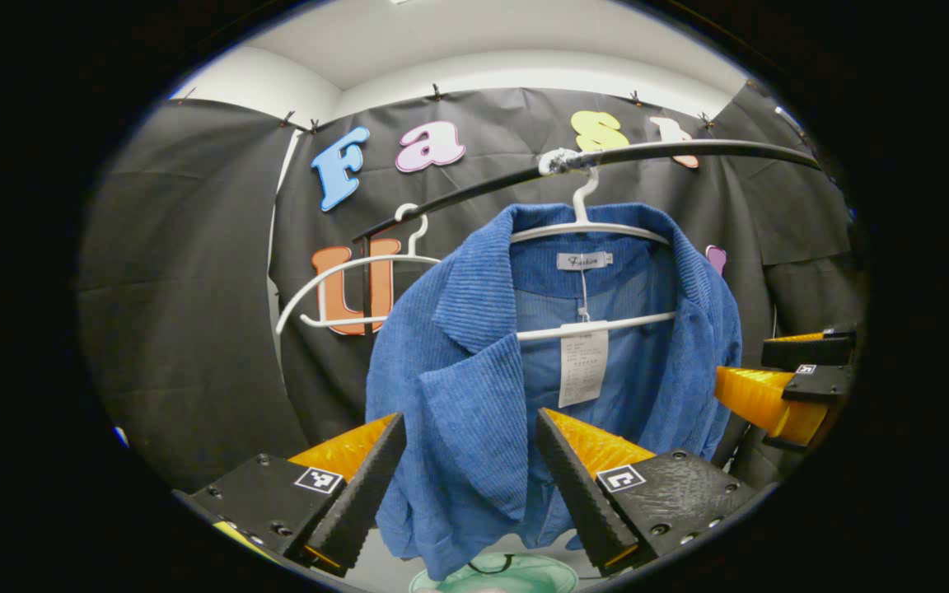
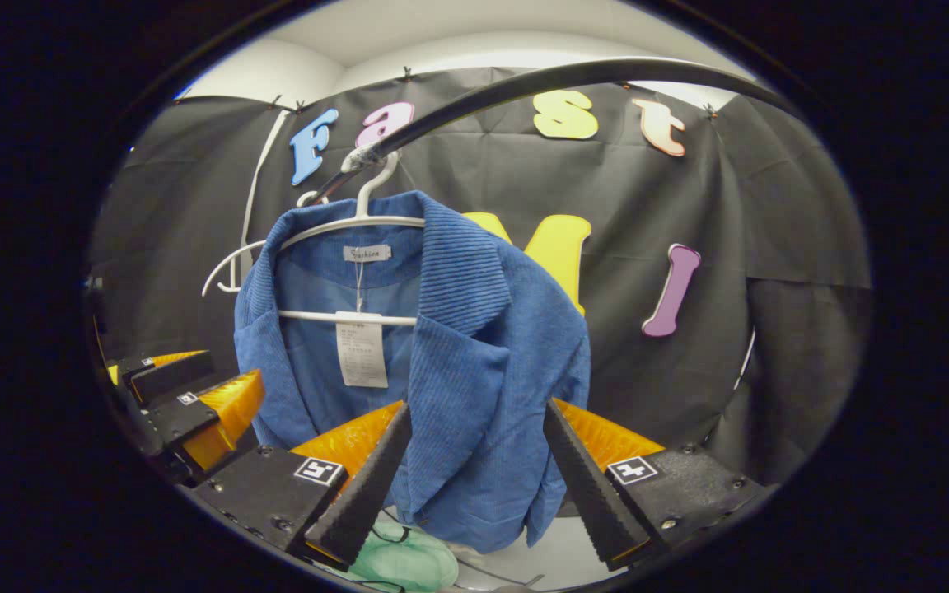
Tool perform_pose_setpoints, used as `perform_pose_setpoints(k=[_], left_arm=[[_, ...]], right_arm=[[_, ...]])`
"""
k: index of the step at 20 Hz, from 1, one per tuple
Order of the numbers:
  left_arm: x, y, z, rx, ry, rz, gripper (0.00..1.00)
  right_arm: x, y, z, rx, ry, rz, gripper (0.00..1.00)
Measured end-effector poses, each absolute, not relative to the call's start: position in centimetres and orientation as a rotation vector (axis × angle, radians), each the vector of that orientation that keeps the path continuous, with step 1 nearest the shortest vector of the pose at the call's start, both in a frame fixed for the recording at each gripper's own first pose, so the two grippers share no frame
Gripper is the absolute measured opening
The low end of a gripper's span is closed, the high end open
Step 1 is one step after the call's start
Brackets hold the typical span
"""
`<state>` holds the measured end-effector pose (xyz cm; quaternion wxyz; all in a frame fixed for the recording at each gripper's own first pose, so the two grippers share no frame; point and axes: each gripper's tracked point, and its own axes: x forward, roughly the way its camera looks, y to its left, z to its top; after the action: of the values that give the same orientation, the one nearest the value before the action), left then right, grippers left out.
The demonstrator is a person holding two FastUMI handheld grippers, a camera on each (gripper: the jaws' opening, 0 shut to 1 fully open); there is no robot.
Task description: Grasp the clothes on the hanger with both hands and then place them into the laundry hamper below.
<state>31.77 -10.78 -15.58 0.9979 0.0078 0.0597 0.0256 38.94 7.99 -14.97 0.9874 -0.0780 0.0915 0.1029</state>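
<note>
While both tongs (image 1: 470, 461) (image 2: 474, 453) gape apart, a blue jacket (image 1: 474, 387) hangs on a white hanger (image 1: 586, 226); black cloth behind.

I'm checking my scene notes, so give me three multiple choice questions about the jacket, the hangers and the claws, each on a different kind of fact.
1. Where is the jacket?
A. On a hanger on the rail
B. In the hamper
C. On the floor

2. How many white hangers are on the rail?
A. One
B. Two
C. Four

3. How is the left claw?
A. Shut on the jacket
B. Open, front panel between its fingers
C. Gripping the rail

A: it drapes from the hanger.
B: an empty hanger hangs beside it.
B: both fingers stand apart.
</note>
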Motion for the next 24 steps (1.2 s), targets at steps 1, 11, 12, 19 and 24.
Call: perform_pose_setpoints(k=[1, 11, 12, 19, 24], left_arm=[[32.3, -10.9, -15.9, 0.008, 0.129, 0.059, 1.0], [35.9, -11.8, -17.1, 0.02, 0.144, 0.061, 0.97], [36.3, -11.7, -17.1, 0.03, 0.145, 0.063, 0.97], [37.4, -10.6, -17.2, 0.054, 0.164, 0.059, 0.66], [37.5, -9.5, -18.0, 0.035, 0.185, 0.072, 0.37]], right_arm=[[39.5, 8.6, -15.3, -0.153, 0.193, 0.215, 1.0], [42.7, 11.3, -16.4, -0.16, 0.222, 0.23, 0.9], [43.2, 11.3, -16.5, -0.156, 0.225, 0.227, 0.89], [46.1, 10.9, -16.3, -0.122, 0.241, 0.216, 0.55], [46.2, 10.6, -16.3, -0.056, 0.243, 0.248, 0.18]])
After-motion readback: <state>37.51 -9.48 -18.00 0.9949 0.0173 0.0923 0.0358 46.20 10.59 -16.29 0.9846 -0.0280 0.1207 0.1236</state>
